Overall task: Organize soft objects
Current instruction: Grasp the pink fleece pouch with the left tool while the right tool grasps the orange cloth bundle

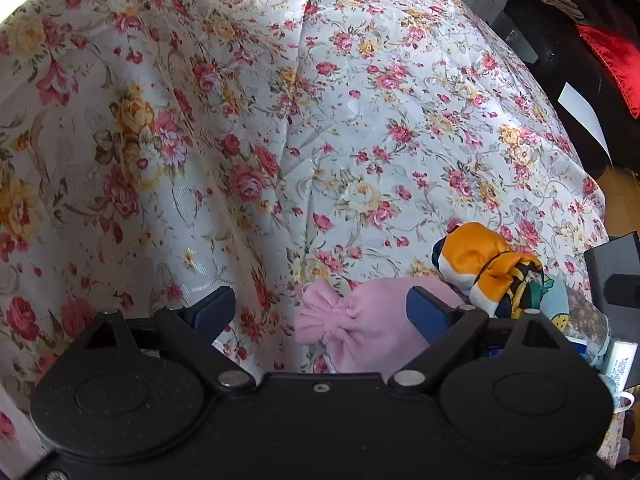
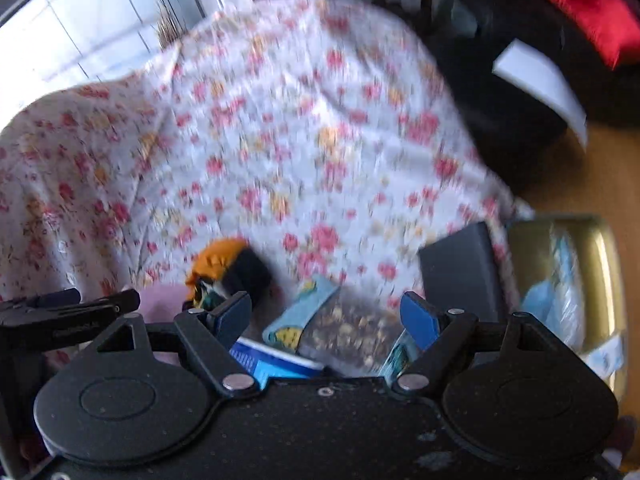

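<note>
A pink fleece pouch (image 1: pixel 360 324) lies on the floral cloth (image 1: pixel 280 120), low in the left wrist view. My left gripper (image 1: pixel 320 312) stands open over it; the pouch sits against the right fingertip (image 1: pixel 428 312), well clear of the other one. Beside it lie an orange, white and black fabric bundle (image 1: pixel 488 264) and a light blue sock (image 1: pixel 558 300). The right wrist view is blurred. There my right gripper (image 2: pixel 326 318) hangs open above the blue sock (image 2: pixel 304 316) and a brown speckled bag (image 2: pixel 348 332). The orange bundle (image 2: pixel 224 260) lies to its left.
A gold tin (image 2: pixel 600 280) holding pale blue things stands at the right, with a dark grey box (image 2: pixel 460 272) next to it. A blue and white carton (image 2: pixel 272 360) lies under the right gripper. Beyond the cloth are a black sofa (image 1: pixel 568 60), a red cushion (image 1: pixel 616 56) and wood floor (image 2: pixel 560 184).
</note>
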